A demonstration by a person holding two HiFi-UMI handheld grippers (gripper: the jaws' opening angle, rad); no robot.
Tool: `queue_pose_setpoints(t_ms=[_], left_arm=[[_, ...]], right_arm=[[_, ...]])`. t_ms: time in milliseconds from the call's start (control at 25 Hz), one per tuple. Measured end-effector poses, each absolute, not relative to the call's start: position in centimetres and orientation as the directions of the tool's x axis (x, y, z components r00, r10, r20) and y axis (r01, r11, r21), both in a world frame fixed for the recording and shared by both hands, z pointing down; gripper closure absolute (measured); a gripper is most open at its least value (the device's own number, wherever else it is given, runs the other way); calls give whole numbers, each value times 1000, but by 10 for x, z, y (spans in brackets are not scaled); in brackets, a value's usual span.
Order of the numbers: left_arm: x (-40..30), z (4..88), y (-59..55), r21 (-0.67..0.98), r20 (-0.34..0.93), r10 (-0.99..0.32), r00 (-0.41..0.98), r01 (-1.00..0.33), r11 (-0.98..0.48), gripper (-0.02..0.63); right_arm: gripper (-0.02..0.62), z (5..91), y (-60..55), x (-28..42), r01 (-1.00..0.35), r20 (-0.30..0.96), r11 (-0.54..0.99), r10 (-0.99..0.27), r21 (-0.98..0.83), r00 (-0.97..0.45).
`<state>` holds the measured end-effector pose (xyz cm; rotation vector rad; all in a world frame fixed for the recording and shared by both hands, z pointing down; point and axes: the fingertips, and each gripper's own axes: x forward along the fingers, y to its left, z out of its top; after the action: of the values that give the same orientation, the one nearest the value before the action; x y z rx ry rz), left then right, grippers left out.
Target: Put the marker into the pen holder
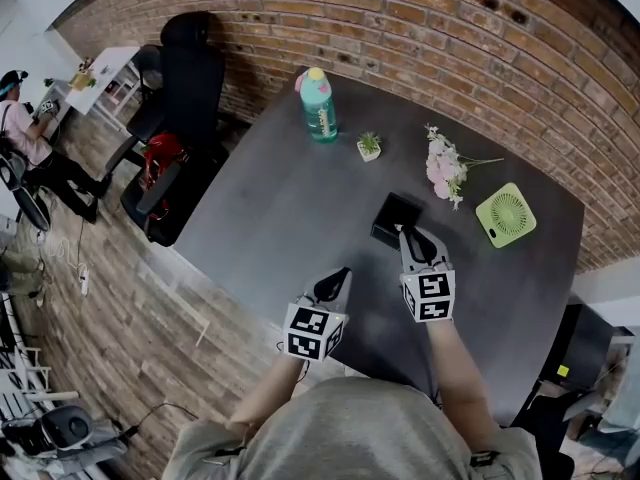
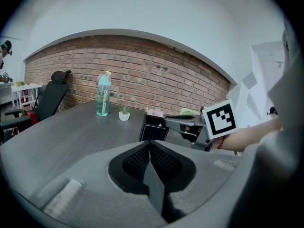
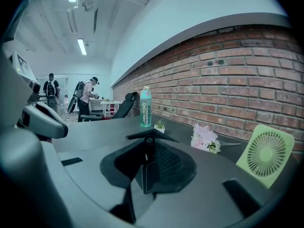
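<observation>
The black square pen holder (image 1: 393,215) stands on the dark grey table (image 1: 290,208). My right gripper (image 1: 408,236) hovers at its near right edge, shut on a black marker (image 3: 149,148) that stands upright between the jaws. Part of the pen holder (image 3: 142,177) shows just below the marker. My left gripper (image 1: 340,276) is shut and empty, nearer the front edge and to the left of the holder. From the left gripper (image 2: 149,144), the pen holder (image 2: 153,131) shows ahead with the right gripper (image 2: 171,121) reaching over it.
At the back of the table stand a teal bottle (image 1: 319,106), a small potted plant (image 1: 369,146), pink flowers (image 1: 442,168) and a green fan (image 1: 505,214). A black office chair (image 1: 180,98) stands off the table's left. A brick wall runs behind.
</observation>
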<state>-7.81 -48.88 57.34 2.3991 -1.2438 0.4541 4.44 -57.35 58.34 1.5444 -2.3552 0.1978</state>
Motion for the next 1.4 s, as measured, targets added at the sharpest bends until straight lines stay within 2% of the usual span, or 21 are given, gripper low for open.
queue_pose_setpoints(t_ms=[1400], left_arm=[[-75, 561, -456, 175, 435, -706, 558, -822, -542, 588]], right_arm=[[522, 587, -564, 44, -912, 365, 404, -860, 64, -355]])
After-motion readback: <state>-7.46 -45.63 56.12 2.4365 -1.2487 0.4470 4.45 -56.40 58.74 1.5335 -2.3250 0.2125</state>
